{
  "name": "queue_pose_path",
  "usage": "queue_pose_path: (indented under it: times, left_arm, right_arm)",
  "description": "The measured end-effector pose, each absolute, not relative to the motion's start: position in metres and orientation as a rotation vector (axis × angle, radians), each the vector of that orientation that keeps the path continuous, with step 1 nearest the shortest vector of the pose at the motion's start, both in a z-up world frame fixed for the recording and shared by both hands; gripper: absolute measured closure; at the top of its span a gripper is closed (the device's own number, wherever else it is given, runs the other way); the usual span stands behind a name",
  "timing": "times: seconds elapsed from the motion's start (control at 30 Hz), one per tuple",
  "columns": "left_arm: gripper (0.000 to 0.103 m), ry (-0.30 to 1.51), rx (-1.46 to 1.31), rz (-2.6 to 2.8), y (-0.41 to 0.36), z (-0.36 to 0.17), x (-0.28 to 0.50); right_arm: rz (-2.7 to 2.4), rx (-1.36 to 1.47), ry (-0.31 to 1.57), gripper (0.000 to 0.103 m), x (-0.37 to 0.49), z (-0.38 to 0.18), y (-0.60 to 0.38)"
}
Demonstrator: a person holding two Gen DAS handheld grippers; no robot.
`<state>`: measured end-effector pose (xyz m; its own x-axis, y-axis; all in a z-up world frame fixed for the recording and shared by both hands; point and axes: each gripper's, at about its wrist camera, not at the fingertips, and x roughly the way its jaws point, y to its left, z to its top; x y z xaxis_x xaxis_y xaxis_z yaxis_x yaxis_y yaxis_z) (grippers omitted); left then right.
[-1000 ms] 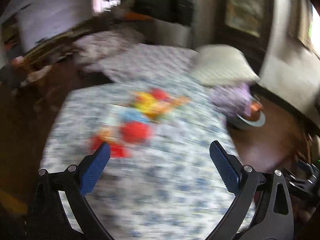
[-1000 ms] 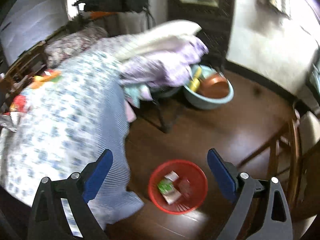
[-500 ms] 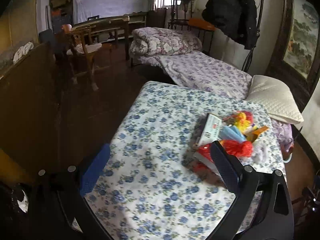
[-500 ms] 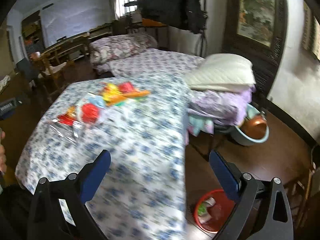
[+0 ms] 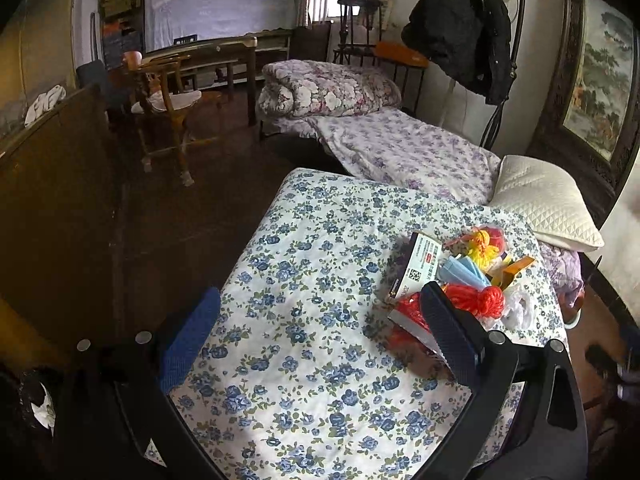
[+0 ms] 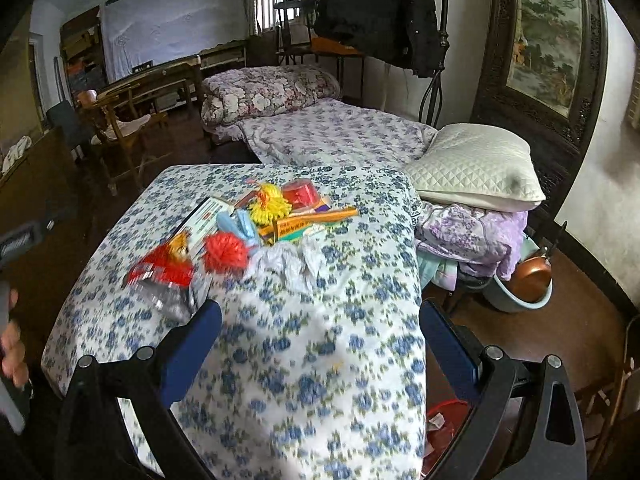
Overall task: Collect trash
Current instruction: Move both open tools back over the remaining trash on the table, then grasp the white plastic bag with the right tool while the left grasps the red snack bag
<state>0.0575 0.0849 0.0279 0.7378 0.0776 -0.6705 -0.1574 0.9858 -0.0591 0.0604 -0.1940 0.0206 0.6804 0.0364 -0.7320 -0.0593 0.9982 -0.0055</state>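
A pile of trash lies on the blue-flowered bedspread (image 6: pixel 312 340): a red wrapper (image 6: pixel 160 270), a red pompom (image 6: pixel 224 252), a yellow pompom (image 6: pixel 268 206), a white crumpled tissue (image 6: pixel 292 264) and a printed box (image 5: pixel 416 268). The pile also shows in the left wrist view (image 5: pixel 472 280). My left gripper (image 5: pixel 320 336) is open and empty, low over the bed, with the pile by its right finger. My right gripper (image 6: pixel 320 344) is open and empty above the bed's near part, short of the pile. A red basket (image 6: pixel 444 416) stands on the floor at the lower right, partly hidden.
A white pillow (image 6: pixel 476 168) lies on folded purple bedding right of the bed. A blue basin (image 6: pixel 520 292) with a brown pan sits on the floor. A second bed (image 6: pixel 336 132), wooden chairs (image 5: pixel 168 112) and a dark cabinet (image 5: pixel 52 208) stand around.
The right view has swung up from the floor and the red basket to the bed and the trash pile. The left view has steadied from blur and pulled back leftward. Both grippers stay open.
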Motion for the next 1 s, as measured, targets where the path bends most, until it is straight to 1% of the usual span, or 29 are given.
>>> queue_pose_path:
  times: [0.17,0.3,0.47,0.73,0.77,0.8,0.87,0.9,0.93,1.0]
  left_arm:
    - [0.007,0.751,-0.115,0.132,0.087,0.022,0.063]
    - [0.007,0.768,-0.119,0.131,0.088,0.018,0.068]
    - [0.007,0.767,-0.128,0.117,0.088,0.019,0.068]
    - [0.007,0.776,-0.108,0.112,0.084,0.016,0.070]
    - [0.007,0.779,-0.111,0.112,0.085,0.015,0.071]
    - [0.007,0.781,-0.113,0.111,0.085,0.014,0.071]
    - [0.007,0.787,-0.119,0.109,0.085,0.013,0.072]
    - [0.007,0.788,-0.118,0.108,0.085,0.012,0.073]
    - [0.007,0.788,-0.114,0.108,0.084,0.012,0.073]
    - [0.007,0.787,-0.106,0.109,0.082,0.011,0.073]
  right_arm:
    - [0.034,-0.028,0.874,0.006,0.111,-0.011,-0.191]
    - [0.066,-0.038,0.944,0.006,0.133,-0.038,-0.190]
    - [0.068,-0.071,0.962,0.006,0.143,-0.053,-0.185]
    - [0.089,-0.042,1.036,0.007,0.171,-0.076,-0.182]
    - [0.104,-0.025,1.031,0.010,0.171,-0.078,-0.183]
    - [0.127,-0.007,1.027,0.026,0.171,-0.078,-0.184]
    - [0.134,-0.016,1.016,0.054,0.170,-0.075,-0.185]
    - [0.135,-0.007,1.017,0.077,0.169,-0.074,-0.186]
    - [0.150,0.026,1.019,0.088,0.168,-0.072,-0.191]
    - [0.161,0.068,1.015,0.088,0.161,-0.068,-0.197]
